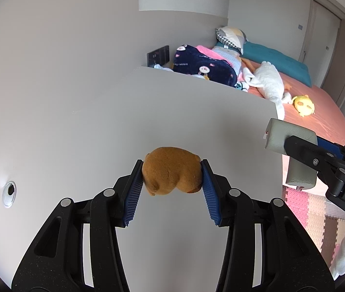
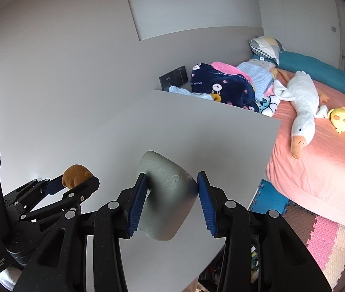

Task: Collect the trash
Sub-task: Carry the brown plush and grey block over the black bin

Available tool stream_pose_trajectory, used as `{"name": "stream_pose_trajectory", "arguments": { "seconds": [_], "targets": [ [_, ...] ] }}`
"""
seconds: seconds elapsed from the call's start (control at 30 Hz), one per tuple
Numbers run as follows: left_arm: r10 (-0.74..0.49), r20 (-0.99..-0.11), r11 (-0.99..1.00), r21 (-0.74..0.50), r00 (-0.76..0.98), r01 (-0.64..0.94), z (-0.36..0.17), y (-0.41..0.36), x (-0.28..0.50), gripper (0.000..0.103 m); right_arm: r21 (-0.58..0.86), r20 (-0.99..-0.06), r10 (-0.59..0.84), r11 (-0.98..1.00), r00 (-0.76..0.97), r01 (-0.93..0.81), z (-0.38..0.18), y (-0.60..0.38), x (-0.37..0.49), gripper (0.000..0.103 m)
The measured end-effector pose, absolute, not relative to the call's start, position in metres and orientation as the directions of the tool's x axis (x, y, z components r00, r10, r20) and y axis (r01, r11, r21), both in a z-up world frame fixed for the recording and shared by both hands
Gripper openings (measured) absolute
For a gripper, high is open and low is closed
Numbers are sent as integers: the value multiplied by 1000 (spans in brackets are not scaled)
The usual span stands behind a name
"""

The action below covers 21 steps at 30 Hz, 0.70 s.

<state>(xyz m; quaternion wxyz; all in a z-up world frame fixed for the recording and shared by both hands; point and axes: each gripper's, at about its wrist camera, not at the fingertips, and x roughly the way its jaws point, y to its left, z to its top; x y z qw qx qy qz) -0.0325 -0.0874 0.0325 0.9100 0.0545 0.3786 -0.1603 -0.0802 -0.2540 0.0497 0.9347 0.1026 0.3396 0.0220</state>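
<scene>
Left gripper (image 1: 172,175) jaws clamp brown plush (image 1: 172,170); right gripper (image 2: 172,185) grasps grey roll (image 2: 170,194) (its embossing shows only right-wrist).

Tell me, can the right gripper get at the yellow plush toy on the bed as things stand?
Probably not right away. The right gripper is shut on a grey packet, so its jaws are occupied, and the yellow plush toy lies far off on the pink bed.
</scene>
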Motion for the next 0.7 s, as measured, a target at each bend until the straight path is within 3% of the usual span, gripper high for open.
{"name": "stream_pose_trajectory", "arguments": {
  "seconds": [0.7],
  "targets": [
    [-317,-708,897,-7,631,443,23,-144,-82,46,200,-633,36,973,773,119,38,-305,-144,44]
  ]
}}
